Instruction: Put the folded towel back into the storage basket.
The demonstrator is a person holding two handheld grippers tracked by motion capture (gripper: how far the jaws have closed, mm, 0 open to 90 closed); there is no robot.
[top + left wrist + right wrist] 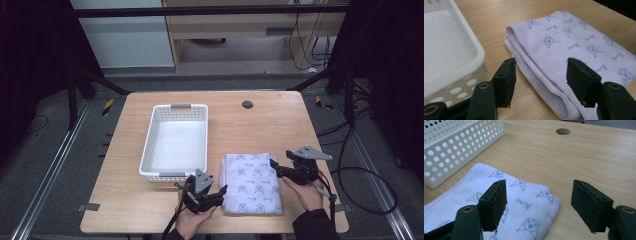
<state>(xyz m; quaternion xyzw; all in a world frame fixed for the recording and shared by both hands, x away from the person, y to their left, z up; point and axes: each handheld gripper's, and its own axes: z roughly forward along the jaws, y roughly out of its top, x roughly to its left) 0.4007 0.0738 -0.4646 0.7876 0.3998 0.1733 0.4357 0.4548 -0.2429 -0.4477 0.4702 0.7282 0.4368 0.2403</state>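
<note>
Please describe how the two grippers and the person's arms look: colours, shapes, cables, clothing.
Both the left gripper and the right gripper are black, each with two flat rectangular jaws, a grey three-cornered plate on top and a black trailing cable. The person wears dark sleeves.

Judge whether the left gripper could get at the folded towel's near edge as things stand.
Probably yes. The left gripper is open beside the folded towel, whose layered edge lies between its jaws in the left gripper view. The basket stands off to the side.

A folded lilac towel [252,183] printed with small cartoon faces lay flat on the wooden tabletop [260,125], just right of an empty, perforated white plastic basket [175,141].
</note>
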